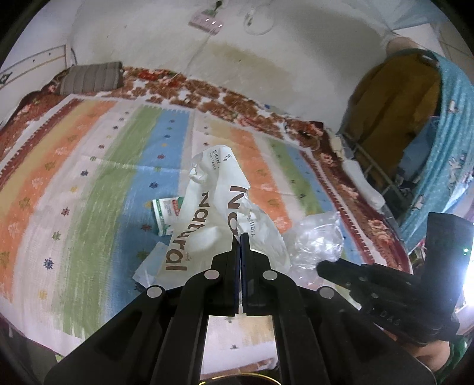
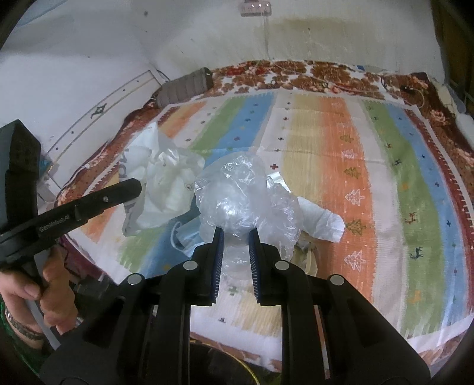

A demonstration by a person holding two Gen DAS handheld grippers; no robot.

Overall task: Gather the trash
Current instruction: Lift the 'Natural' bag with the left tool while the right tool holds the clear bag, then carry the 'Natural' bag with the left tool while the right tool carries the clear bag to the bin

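Note:
My left gripper (image 1: 240, 237) is shut on a white plastic bag (image 1: 207, 213) printed "Natural" and holds it above the striped bedsheet (image 1: 89, 165). The bag also shows in the right wrist view (image 2: 166, 192). My right gripper (image 2: 236, 234) is partly closed around a crumpled clear plastic bag (image 2: 243, 201), whose plastic lies between the two pads. The clear bag appears in the left wrist view (image 1: 317, 240), with the right gripper's body (image 1: 385, 290) beside it. A green and white packet (image 1: 166, 213) lies under the white bag. A face mask (image 2: 185, 237) and a white wrapper (image 2: 323, 222) lie on the sheet.
A floral blanket (image 1: 207, 91) lies under the sheet along the stained wall. A grey pillow (image 1: 89, 78) sits at the far corner. A rack with a yellow cloth and a blue cover (image 1: 414, 133) stands to the right of the bed. A power strip (image 2: 254, 7) hangs on the wall.

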